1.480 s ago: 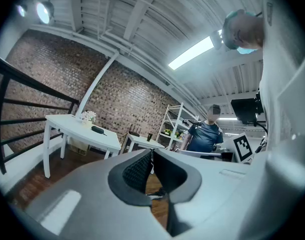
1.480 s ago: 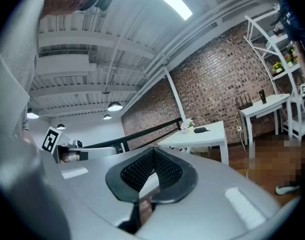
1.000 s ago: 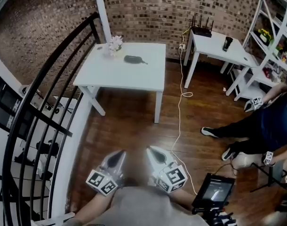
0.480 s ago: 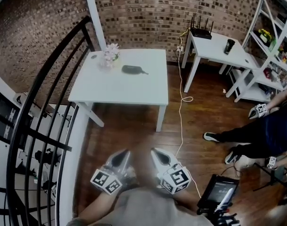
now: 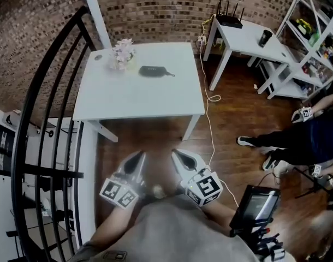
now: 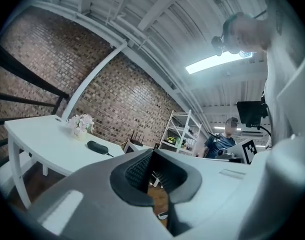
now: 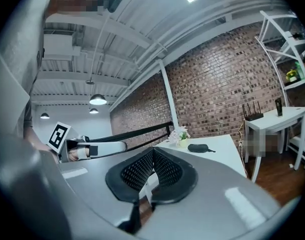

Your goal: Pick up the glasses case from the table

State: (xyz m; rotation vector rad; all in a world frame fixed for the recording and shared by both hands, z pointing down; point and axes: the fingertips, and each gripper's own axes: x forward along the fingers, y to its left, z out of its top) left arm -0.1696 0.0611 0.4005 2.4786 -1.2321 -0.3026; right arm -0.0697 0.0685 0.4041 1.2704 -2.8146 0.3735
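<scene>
A dark oval glasses case [image 5: 152,70] with a short strap lies on the far part of a white table [image 5: 139,94], next to a small pot of pale flowers [image 5: 123,53]. It also shows as the case [image 6: 97,147] in the left gripper view and the case [image 7: 199,147] in the right gripper view. Both grippers are held low in front of me over the wooden floor, well short of the table. My left gripper [image 5: 138,158] is shut and holds nothing. My right gripper [image 5: 176,156] is shut too, with nothing between its pads.
A black stair railing [image 5: 46,124] runs along the left. A second white table [image 5: 244,33] with a router and a dark cup stands back right, with a white cable [image 5: 209,113] trailing over the floor. A white shelf unit [image 5: 314,31] and a seated person [image 5: 314,138] are at right.
Both grippers and my view have moved forward toward the white table, which now sits closer and lower in the head view. The jaws stayed shut.
</scene>
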